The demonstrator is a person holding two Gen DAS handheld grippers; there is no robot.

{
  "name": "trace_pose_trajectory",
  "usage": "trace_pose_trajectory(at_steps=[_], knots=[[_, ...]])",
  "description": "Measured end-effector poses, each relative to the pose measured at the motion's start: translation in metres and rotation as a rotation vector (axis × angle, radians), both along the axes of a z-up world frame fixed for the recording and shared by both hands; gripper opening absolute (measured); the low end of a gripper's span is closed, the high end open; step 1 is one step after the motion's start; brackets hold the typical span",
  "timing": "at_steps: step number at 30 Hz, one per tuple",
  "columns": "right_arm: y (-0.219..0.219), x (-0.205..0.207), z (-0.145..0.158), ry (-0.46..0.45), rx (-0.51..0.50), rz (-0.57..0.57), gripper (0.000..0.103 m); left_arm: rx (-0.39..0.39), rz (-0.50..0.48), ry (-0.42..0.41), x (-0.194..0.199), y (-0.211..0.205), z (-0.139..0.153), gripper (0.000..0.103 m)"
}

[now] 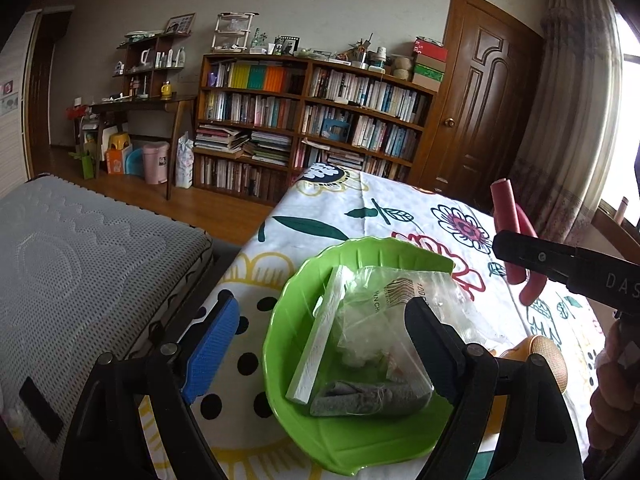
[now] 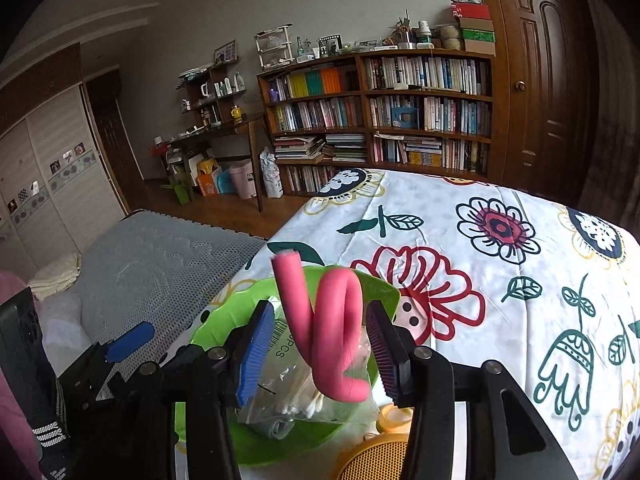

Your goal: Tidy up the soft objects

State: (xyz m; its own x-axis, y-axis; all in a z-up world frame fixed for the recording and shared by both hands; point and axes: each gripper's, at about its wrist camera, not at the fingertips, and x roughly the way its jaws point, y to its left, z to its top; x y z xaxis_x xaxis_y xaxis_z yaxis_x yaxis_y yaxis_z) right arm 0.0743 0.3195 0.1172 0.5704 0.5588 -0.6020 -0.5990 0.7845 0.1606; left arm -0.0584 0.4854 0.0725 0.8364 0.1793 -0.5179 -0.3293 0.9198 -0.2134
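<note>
A green leaf-shaped bowl (image 1: 288,292) sits on the floral tablecloth (image 1: 400,208) near the table's front left corner. It holds a white foam strip (image 1: 320,332), a clear plastic bag (image 1: 384,320) and a folded grey cloth (image 1: 360,398). My left gripper (image 1: 320,344) hovers open over the bowl with nothing between its fingers. My right gripper (image 2: 320,312) is shut on a bent pink foam roller (image 2: 332,320), held in the air above the bowl (image 2: 208,328). In the left wrist view the roller (image 1: 506,208) sticks up behind the right gripper (image 1: 508,246).
A round orange mesh-topped object (image 1: 536,360) lies just right of the bowl, with a small yellow lid (image 2: 396,416) beside it. A grey mattress (image 1: 80,260) lies left of the table. A bookshelf (image 1: 312,120) and a wooden door (image 1: 480,92) stand at the back.
</note>
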Motion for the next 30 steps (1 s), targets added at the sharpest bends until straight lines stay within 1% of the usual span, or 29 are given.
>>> trace_pose_trajectory(at_steps=[1, 3, 5, 8, 15, 18, 22, 27, 30], knots=[[0.003, 0.002, -0.001, 0.003, -0.001, 0.003, 0.062, 0.003, 0.004, 0.001, -0.001, 0.001, -0.001, 0.086], [0.008, 0.003, -0.003, -0.001, 0.002, 0.011, 0.063, 0.012, 0.015, 0.005, -0.001, 0.001, -0.002, 0.087], [0.01, 0.002, -0.006, -0.006, 0.003, 0.014, 0.063, 0.022, 0.028, 0.006, -0.002, 0.001, -0.003, 0.092], [0.015, -0.001, -0.01, -0.002, -0.004, 0.019, 0.063, 0.03, 0.033, 0.007, -0.001, 0.002, -0.004, 0.092], [0.011, -0.009, -0.013, -0.003, 0.0, 0.018, 0.063, 0.058, 0.038, 0.025, 0.003, -0.002, -0.006, 0.092], [0.01, -0.016, -0.01, -0.026, -0.006, 0.022, 0.066, 0.074, 0.049, 0.029, 0.004, -0.003, -0.006, 0.093], [0.008, -0.023, -0.008, -0.052, -0.011, 0.028, 0.07, 0.088, 0.063, 0.027, 0.003, -0.005, -0.005, 0.096], [0.001, -0.026, -0.007, -0.056, -0.007, 0.019, 0.072, 0.108, 0.075, 0.029, 0.003, -0.007, -0.004, 0.098], [-0.005, -0.027, -0.008, -0.049, -0.004, 0.003, 0.077, 0.122, 0.077, 0.03, 0.001, -0.01, -0.003, 0.099]])
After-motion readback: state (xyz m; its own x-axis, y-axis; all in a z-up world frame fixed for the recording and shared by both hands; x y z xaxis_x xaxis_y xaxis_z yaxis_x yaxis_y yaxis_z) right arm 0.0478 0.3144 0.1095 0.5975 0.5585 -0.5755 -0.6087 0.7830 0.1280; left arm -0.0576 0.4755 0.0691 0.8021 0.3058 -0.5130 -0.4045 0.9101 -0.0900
